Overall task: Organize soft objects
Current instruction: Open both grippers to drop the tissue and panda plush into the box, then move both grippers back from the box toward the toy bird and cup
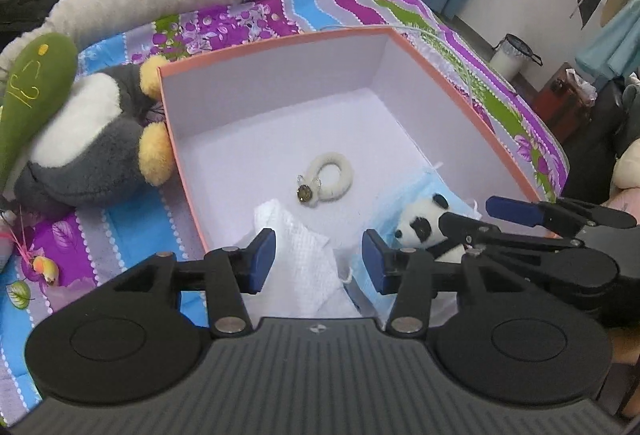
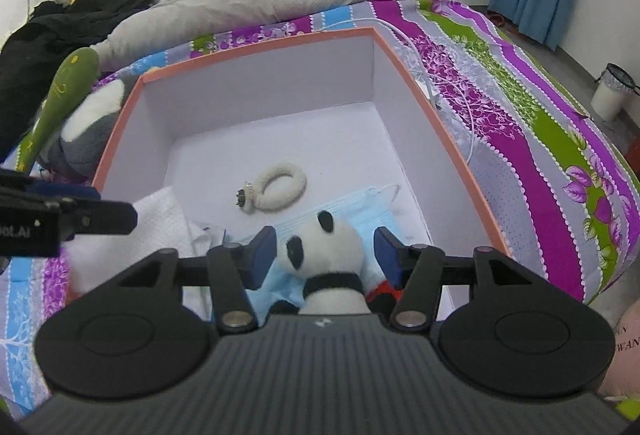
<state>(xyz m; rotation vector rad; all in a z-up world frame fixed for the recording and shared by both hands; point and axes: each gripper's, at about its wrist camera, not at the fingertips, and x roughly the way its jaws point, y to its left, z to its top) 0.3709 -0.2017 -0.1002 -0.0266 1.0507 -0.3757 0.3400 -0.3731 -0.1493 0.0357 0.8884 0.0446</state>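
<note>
Panda toy (image 2: 324, 247), mask (image 2: 360, 211), cloth (image 1: 296, 247) lie in box (image 1: 276, 79); both tools spread.

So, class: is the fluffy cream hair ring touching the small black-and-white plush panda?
Apart. The right wrist view shows bare box floor and blue mask between the hair ring and the panda.

Right claw (image 2: 326, 255) parted around small panda plush (image 2: 324, 251), pads just clear of its head. Beneath, blue face mask (image 2: 356, 209) inside orange-rimmed box (image 2: 256, 47); fuzzy ring (image 2: 280, 187) and white cloth (image 2: 168, 223) nearby.
</note>
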